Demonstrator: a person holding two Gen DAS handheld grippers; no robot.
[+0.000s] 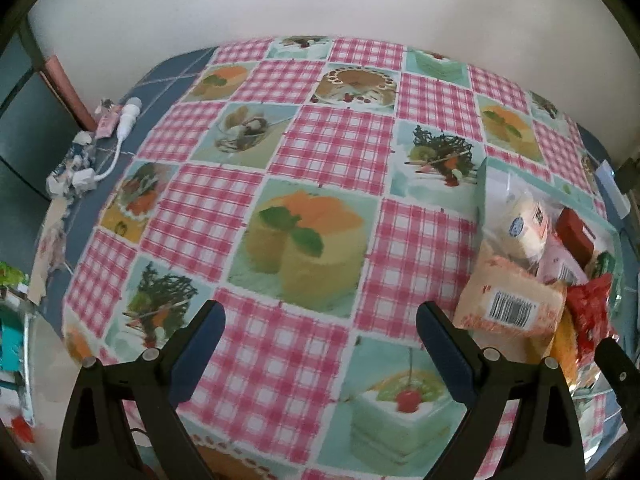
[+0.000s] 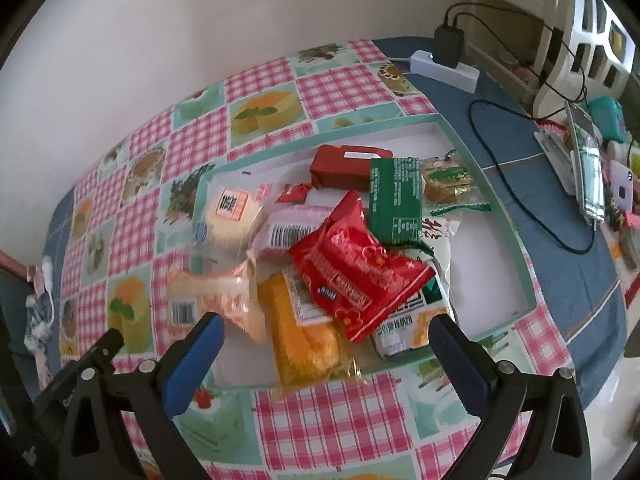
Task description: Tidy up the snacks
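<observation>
The snacks lie heaped in a shallow box (image 2: 496, 196) with a mint-green rim and white floor, resting on the counter (image 2: 336, 412) under a pink-gingham cloth printed with cakes. On top of the pile sits a red foil packet (image 2: 356, 268) with gold lettering too blurred to read and a small blue oval logo near its lower edge. Under it, an orange bag (image 2: 304, 344) hangs out over the near rim onto the cloth. To its left lies a pale peach packet (image 2: 212, 296) showing a barcode, and behind that a cream-coloured bun in clear wrap (image 2: 230, 216) with an orange-and-white label of characters I cannot make out. Farther back are a dark red box (image 2: 340, 168) and a green packet (image 2: 394, 200) covered in fine white print; a white wrapper beside it bears large dark characters.

The right gripper (image 2: 326, 344) hangs just above the near edge of the pile, jaws spread wide, blue pads touching nothing. The left gripper (image 1: 320, 328) is over bare cloth beside the box, likewise gaping and empty.

Beyond the box, a white power strip (image 2: 448, 70) with a black charger sits on the blue surface.
</observation>
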